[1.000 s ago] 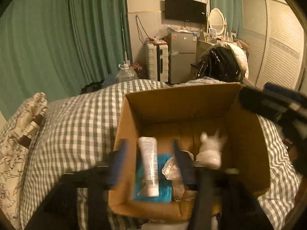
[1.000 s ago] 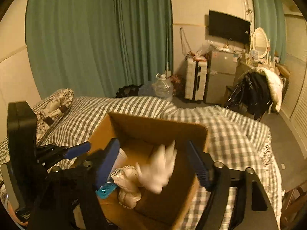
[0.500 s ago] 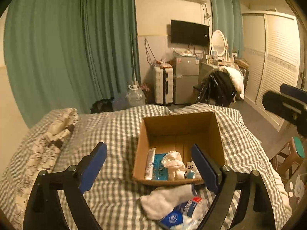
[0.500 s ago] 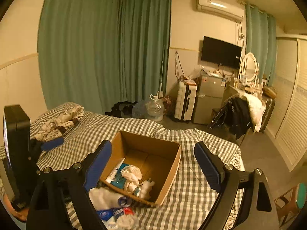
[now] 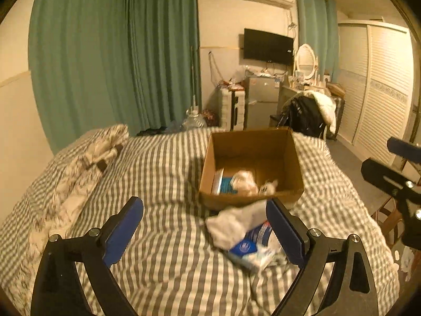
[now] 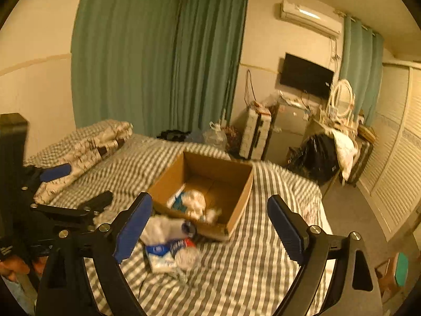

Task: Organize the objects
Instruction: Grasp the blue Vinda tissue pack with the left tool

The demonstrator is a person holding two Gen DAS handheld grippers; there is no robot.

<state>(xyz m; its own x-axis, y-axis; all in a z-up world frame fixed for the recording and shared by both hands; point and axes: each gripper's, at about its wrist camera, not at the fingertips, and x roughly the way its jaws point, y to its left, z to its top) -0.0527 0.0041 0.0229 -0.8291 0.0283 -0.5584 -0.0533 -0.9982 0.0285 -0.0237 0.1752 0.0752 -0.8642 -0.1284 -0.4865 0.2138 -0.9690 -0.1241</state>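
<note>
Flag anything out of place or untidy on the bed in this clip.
A white cloth and blue-and-white packets lie loose in a heap on the checked bedspread, just outside the cardboard box's near wall. Both tongs are open and empty.

Support: bed covered by a grey-and-white checked cover.
Head end: folded patterned bedding lies on the cover, near the wall and the green curtain.
Centre: open cardboard box stands upright on the cover; its contents are blurred, with something blue and something white inside.
In front of the box: white sock lies just beside the near wall of the box.
Beside the sock: blue-and-white packets lie touching it, in a loose pile on the cover.
</note>
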